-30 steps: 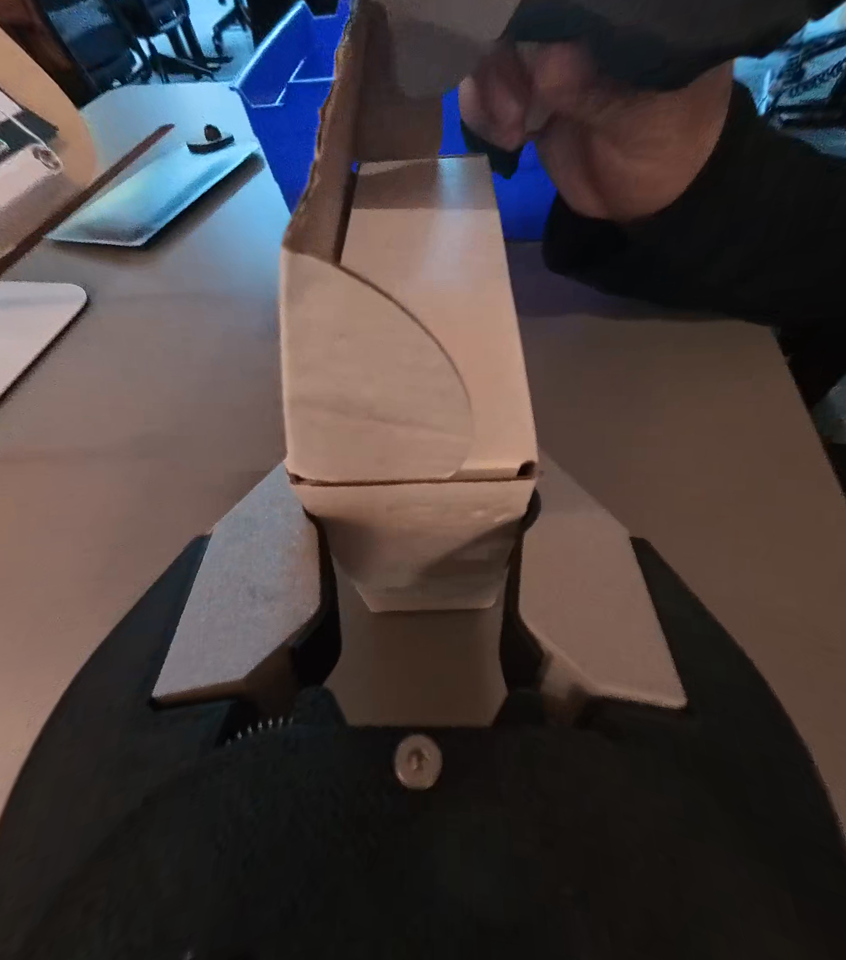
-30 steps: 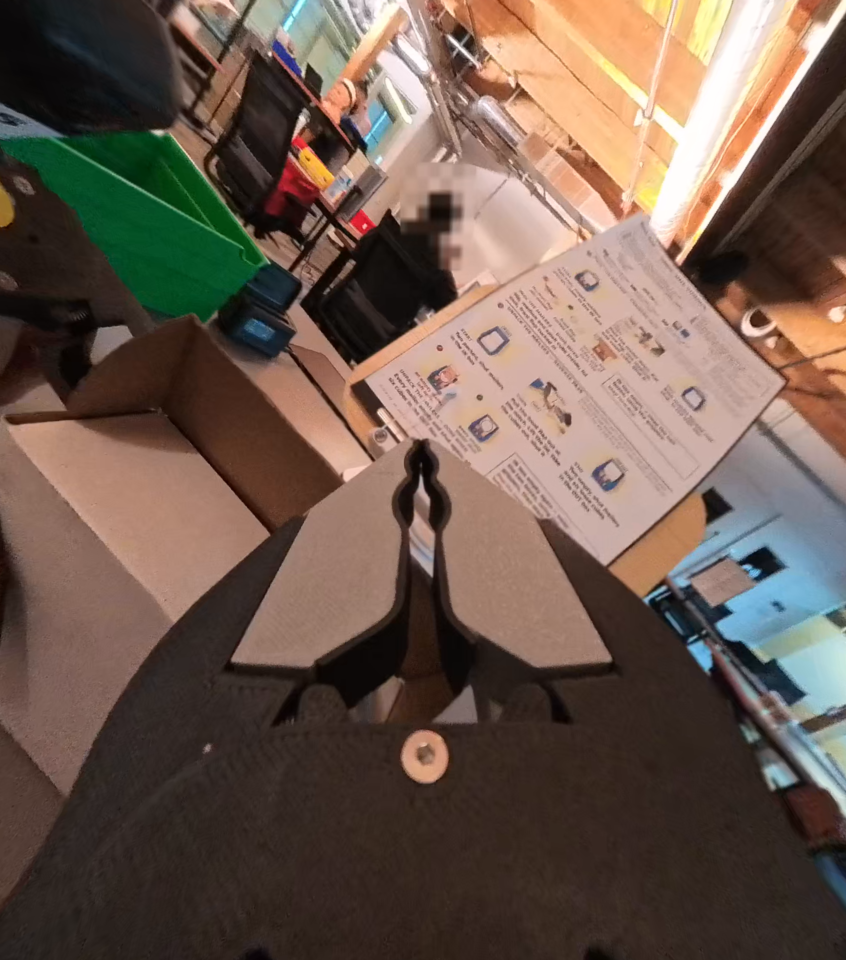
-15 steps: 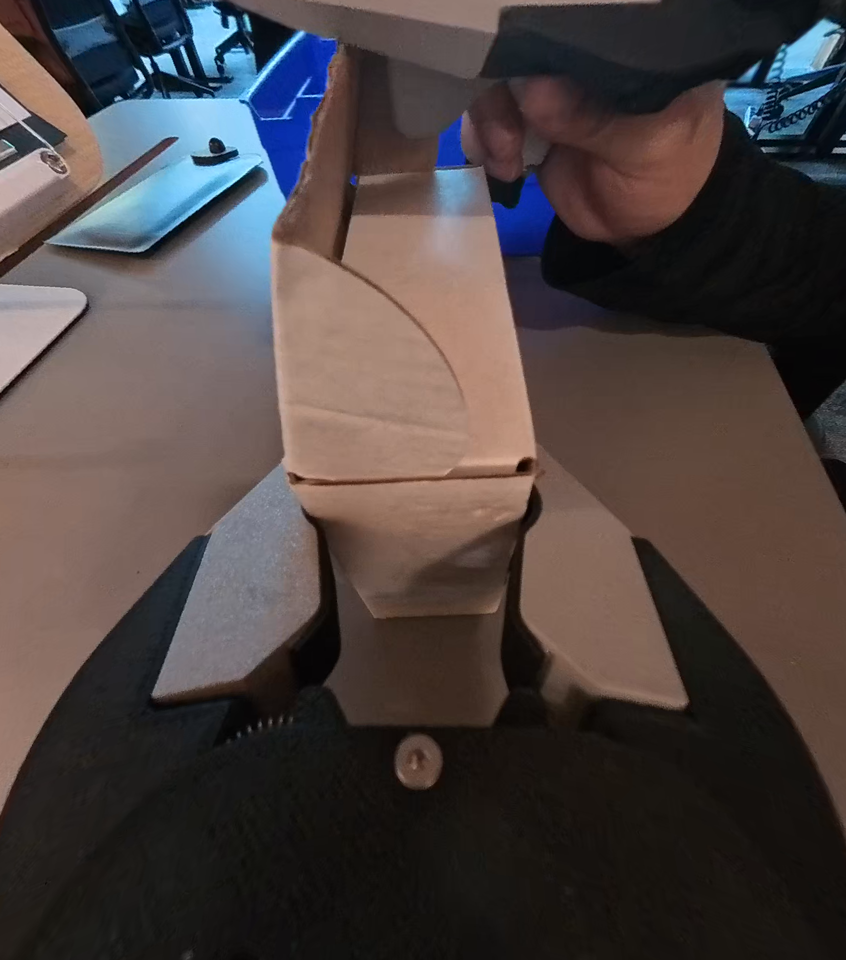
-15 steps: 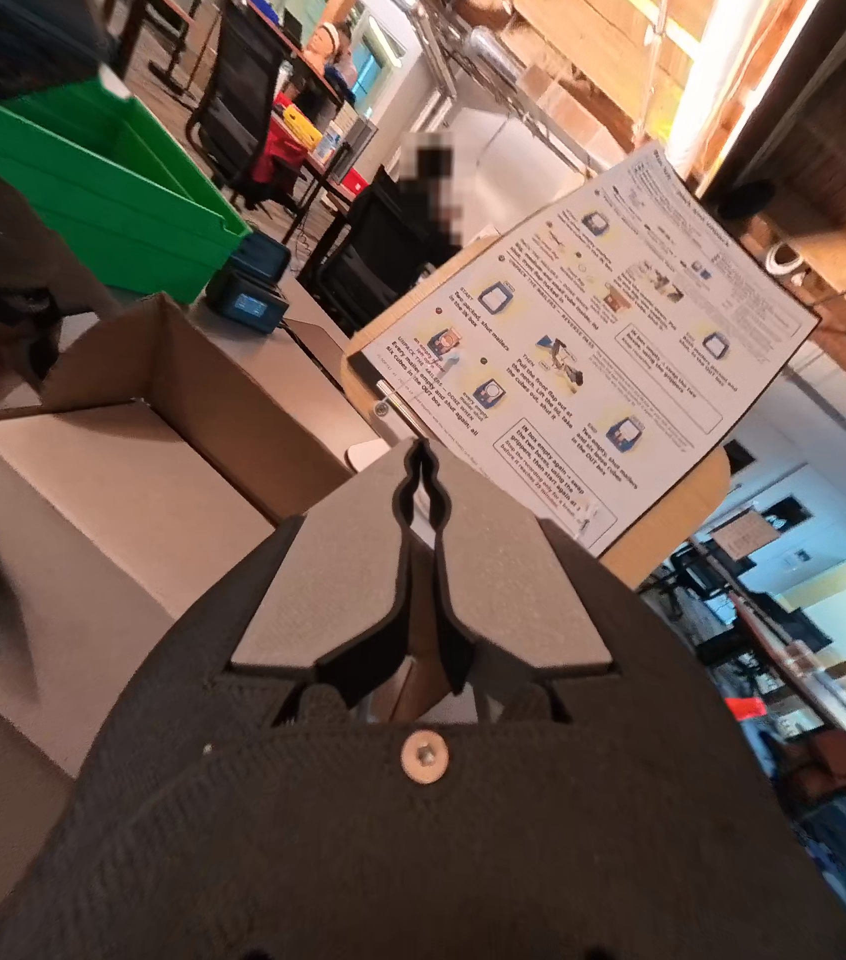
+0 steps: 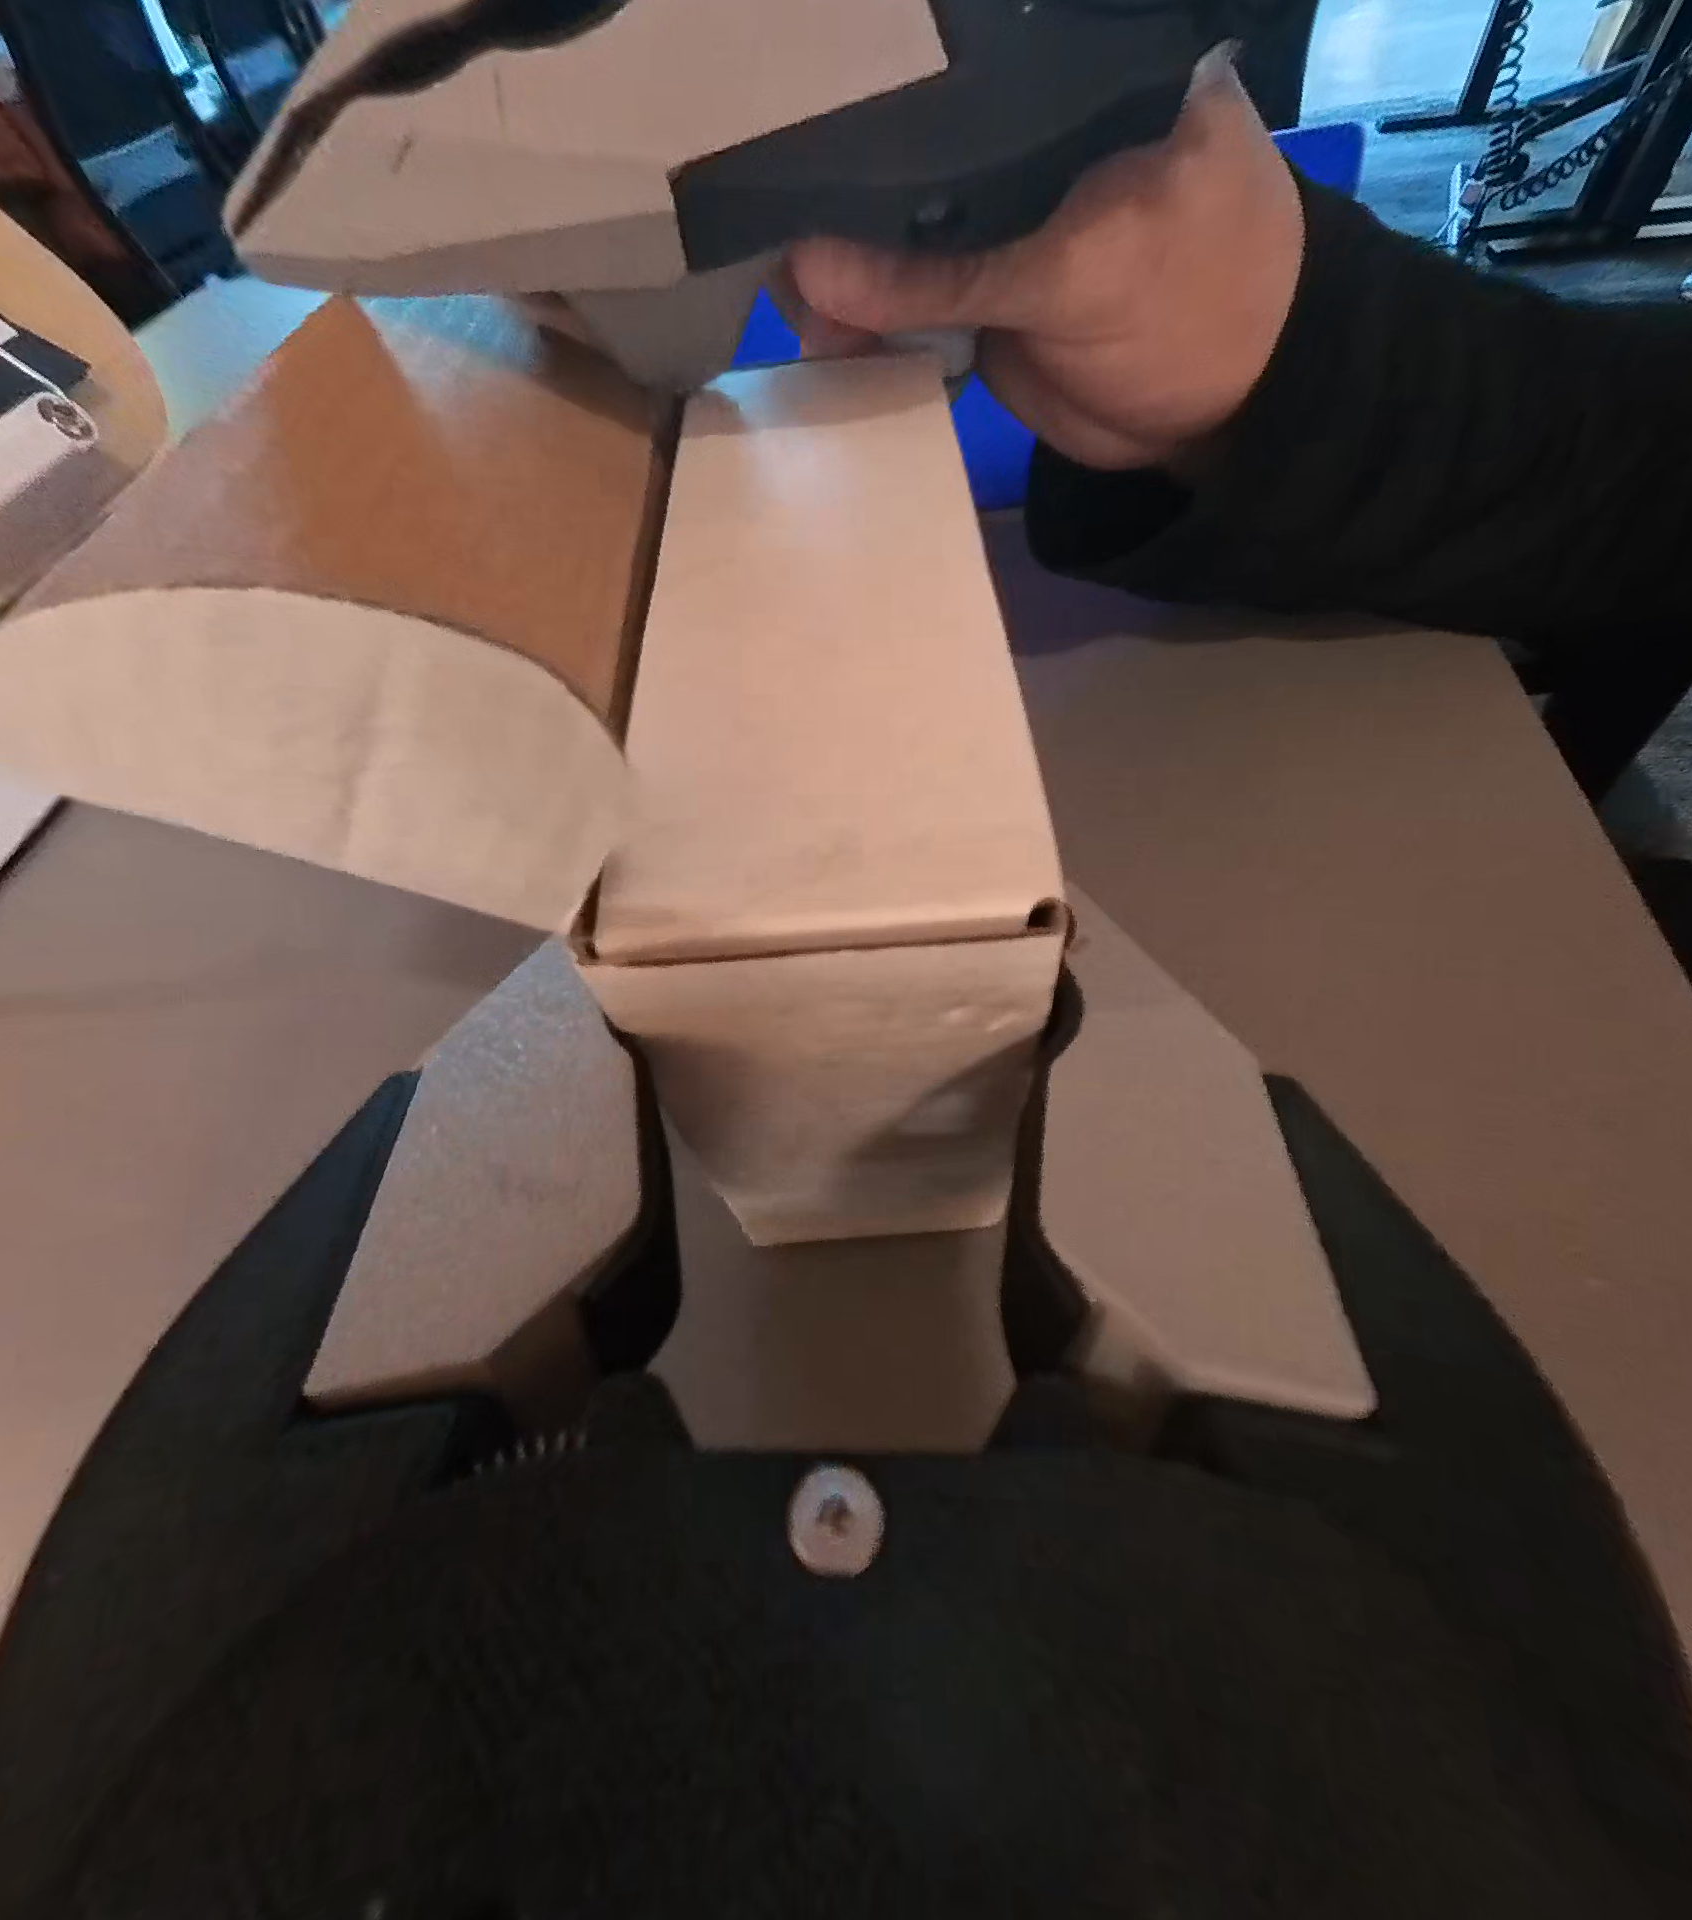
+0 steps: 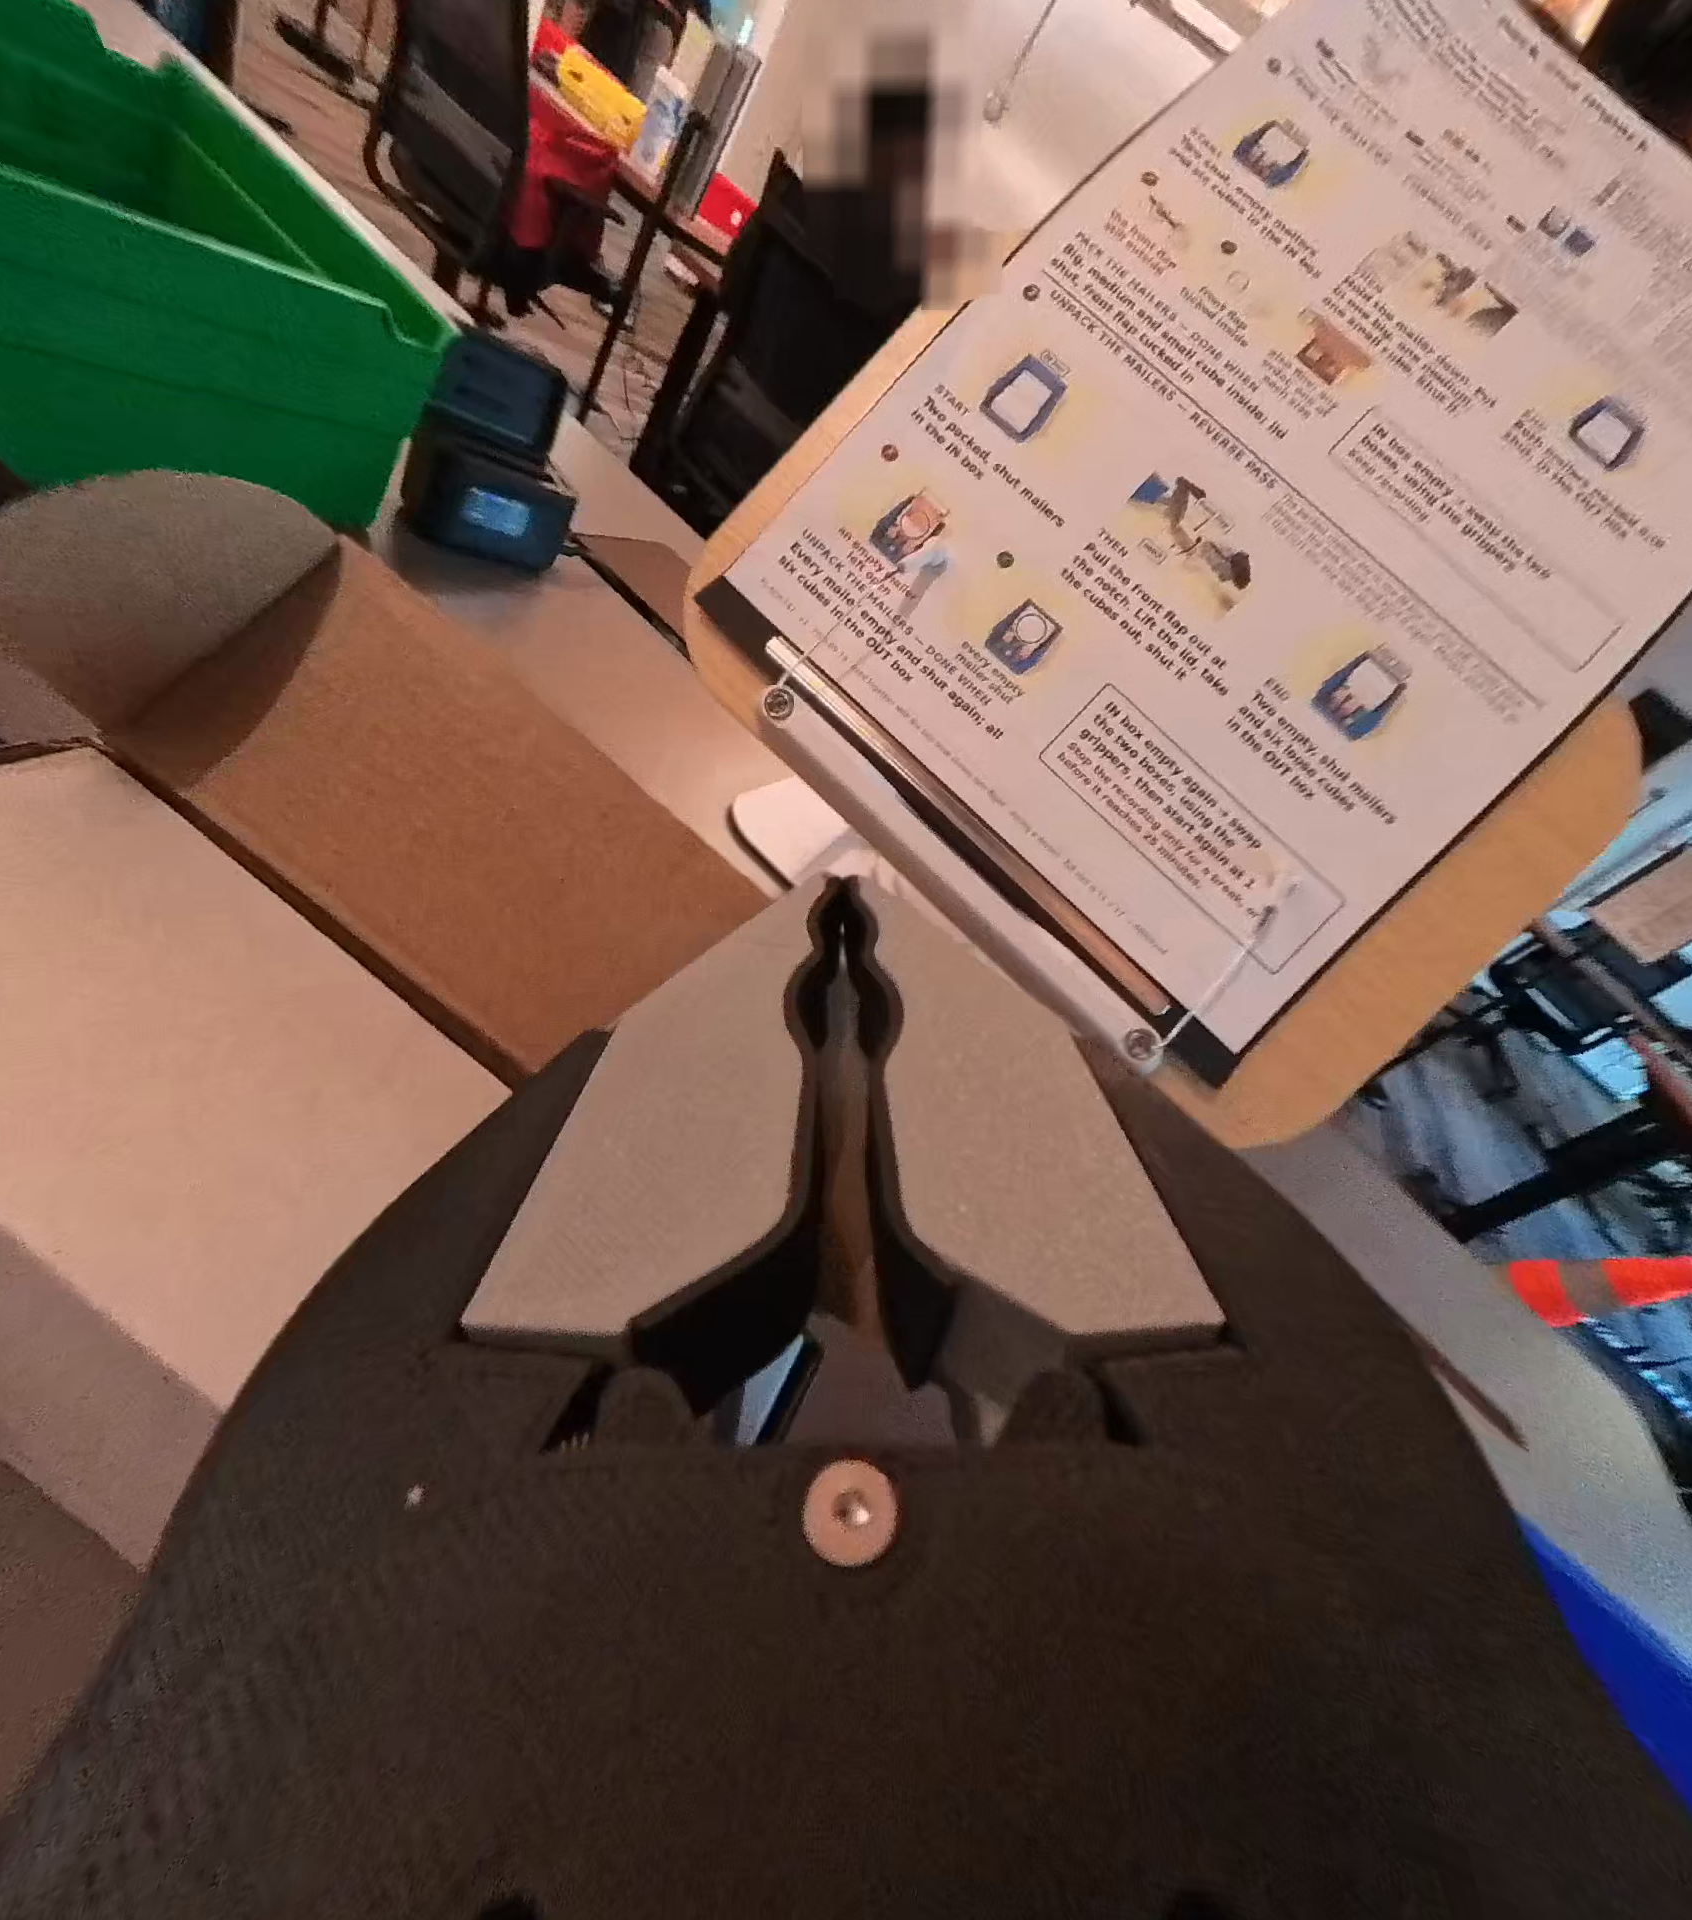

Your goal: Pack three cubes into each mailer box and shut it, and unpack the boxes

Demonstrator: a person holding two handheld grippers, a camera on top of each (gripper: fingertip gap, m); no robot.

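Observation:
A white mailer box [image 5: 821,675] stands on its long side on the grey table [image 5: 1341,1039]. My left gripper [image 5: 837,997] is shut on the box's near end. The box lid [image 5: 385,540], brown inside, hangs open to the left with its rounded white flap [image 5: 302,748] nearest me. My right gripper [image 5: 250,208], held by a hand [image 5: 1081,281], hovers over the box's far end. In the right wrist view the right gripper [image 6: 840,899] is shut, with thin brown cardboard between its jaws. The open lid [image 6: 426,790] and box [image 6: 94,1039] lie to its left. No cubes are visible.
An instruction sheet on a wooden stand [image 6: 1237,520] stands close ahead of the right gripper. A green bin [image 6: 94,260] and a black device [image 6: 489,457] are at the back left. A blue bin [image 5: 1320,156] sits behind the box. A sleeved arm [image 5: 1548,468] crosses the right side.
The lid has swung from nearly upright down to the left, showing its brown inside. The right gripper has moved lower and leftward with it. The left gripper holds still.

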